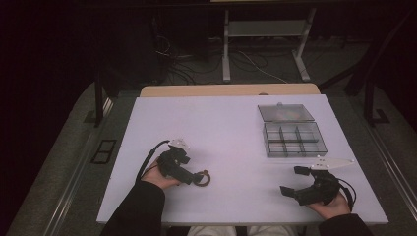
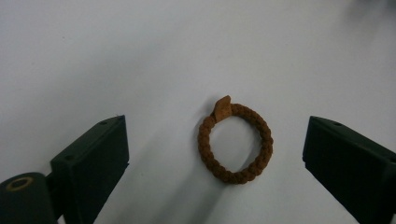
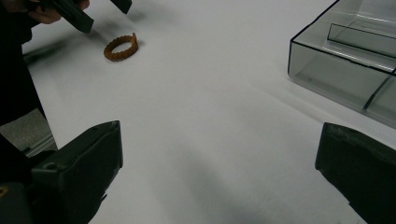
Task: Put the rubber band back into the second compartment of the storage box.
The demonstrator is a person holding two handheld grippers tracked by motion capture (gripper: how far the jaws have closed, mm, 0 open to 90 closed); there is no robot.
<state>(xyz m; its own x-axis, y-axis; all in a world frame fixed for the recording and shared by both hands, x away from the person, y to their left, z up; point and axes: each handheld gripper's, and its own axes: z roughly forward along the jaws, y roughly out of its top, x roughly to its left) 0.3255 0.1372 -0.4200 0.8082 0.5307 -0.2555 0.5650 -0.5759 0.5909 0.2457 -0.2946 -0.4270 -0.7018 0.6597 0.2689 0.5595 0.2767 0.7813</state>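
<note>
Left gripper view: unlabelled brown hair tie (image 2: 236, 143) between the left gripper (image 2: 215, 154)'s spread jaws.

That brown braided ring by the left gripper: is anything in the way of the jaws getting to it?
Nothing visible is. The brown braided ring lies flat on the bare white table, with the left gripper right over it, jaws open on either side, not touching it. The clear compartment box sits well off to the far right.
</note>
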